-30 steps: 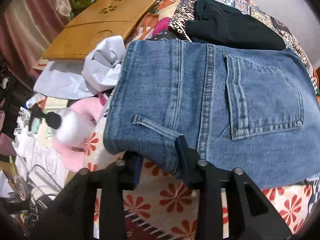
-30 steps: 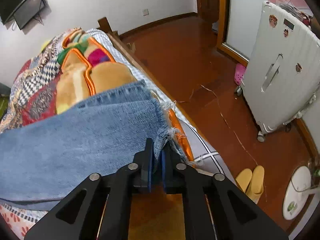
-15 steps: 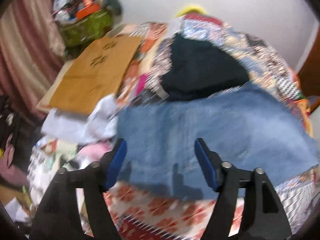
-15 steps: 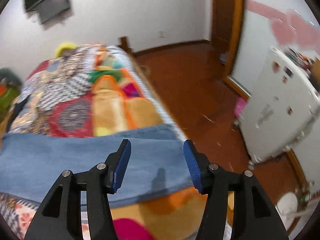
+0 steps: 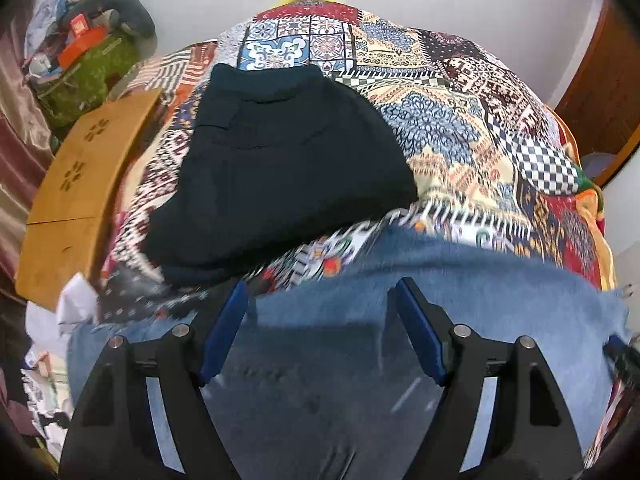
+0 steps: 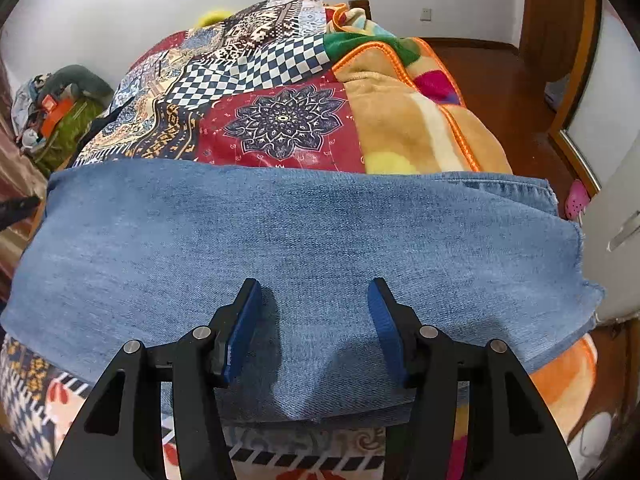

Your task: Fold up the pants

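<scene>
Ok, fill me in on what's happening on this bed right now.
A person with a handheld gripper in each hand is folding blue jeans on a patchwork bedspread. The jeans lie spread flat across the bed. The left gripper and the right gripper both hang open above the denim, gripping nothing. A dark folded garment lies farther up the bed.

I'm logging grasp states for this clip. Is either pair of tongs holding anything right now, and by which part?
Nothing is held. The left tongs and right tongs are both open above the jeans, which lie flat on the bed.
</scene>
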The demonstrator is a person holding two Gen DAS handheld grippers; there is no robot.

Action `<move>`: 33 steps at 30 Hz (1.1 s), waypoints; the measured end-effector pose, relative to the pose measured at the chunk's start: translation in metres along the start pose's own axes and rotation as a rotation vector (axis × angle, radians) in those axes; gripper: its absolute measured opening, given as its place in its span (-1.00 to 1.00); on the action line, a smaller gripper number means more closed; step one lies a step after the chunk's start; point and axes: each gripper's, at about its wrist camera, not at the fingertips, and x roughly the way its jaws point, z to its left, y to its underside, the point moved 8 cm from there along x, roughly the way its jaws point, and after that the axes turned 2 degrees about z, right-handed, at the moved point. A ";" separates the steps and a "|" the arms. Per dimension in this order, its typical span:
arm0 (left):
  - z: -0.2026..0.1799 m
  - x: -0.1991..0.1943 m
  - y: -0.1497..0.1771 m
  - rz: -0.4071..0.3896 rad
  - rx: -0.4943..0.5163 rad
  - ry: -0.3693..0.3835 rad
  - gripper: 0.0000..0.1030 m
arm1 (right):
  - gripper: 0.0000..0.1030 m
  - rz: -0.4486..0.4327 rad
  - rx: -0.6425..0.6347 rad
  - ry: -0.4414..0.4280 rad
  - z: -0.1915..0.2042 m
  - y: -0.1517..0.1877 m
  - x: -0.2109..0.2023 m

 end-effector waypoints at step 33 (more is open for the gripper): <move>-0.115 -0.028 0.067 0.070 0.287 0.074 0.67 | 0.25 -0.089 0.418 0.046 -0.131 0.036 -0.044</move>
